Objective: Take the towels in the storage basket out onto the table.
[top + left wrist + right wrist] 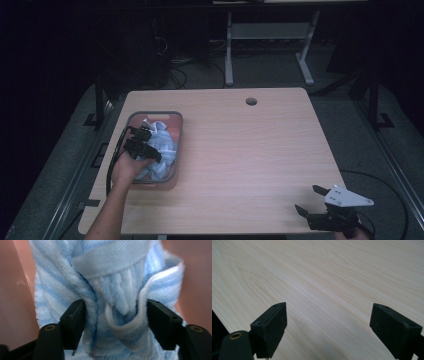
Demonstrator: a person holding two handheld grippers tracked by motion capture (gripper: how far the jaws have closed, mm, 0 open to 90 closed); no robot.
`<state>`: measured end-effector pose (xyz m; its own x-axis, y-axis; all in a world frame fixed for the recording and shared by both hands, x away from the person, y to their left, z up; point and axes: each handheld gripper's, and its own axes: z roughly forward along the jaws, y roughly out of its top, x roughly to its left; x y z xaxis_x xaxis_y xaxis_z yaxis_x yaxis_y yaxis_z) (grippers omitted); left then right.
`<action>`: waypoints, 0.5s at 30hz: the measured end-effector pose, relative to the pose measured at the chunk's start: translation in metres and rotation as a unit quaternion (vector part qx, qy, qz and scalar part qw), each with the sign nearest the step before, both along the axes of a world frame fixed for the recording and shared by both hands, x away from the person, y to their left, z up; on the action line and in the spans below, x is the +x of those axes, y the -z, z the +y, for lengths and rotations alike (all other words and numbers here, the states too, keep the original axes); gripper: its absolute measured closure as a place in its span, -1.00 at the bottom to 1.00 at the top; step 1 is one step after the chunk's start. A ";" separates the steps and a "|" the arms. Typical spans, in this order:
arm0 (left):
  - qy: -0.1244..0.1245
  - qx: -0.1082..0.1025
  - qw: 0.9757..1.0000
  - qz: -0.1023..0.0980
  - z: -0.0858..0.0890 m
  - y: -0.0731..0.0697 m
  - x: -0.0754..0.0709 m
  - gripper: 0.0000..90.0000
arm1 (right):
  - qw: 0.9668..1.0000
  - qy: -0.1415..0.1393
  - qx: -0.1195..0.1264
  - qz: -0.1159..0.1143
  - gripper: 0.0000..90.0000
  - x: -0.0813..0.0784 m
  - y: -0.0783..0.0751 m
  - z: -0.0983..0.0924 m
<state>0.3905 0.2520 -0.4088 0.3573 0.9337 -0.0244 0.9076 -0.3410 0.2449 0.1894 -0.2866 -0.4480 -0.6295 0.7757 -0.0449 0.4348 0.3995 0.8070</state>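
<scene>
High view: I see the light wood table (240, 150) with a grey-rimmed, salmon-coloured bin (176, 125) near its left edge, holding a crumpled blue-and-white striped towel (167, 145). My left gripper (145, 134) is down inside the bin on top of the towel; jaw spacing is unreadable from up here. My right gripper (307, 200) sits low over the table's near right corner, well apart from the bin.

Left gripper view supplies what the high view cannot: a bunched fold of the towel (112, 302) stands between the two black jaws, cloth pressing against both inner faces, jaws about half spread and clamped on the fabric. The bin's salmon walls (15, 302) rise on either side.

Right gripper view: jaws spread wide, nothing between them, bare wood grain of the table (324, 277) beneath. I can't tell if the jaw tips touch the surface.
</scene>
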 end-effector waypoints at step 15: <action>0.002 0.028 1.000 0.002 -0.008 0.007 -0.001 0.07 | 1.000 0.014 0.008 0.006 -0.70 0.000 0.003 -0.002</action>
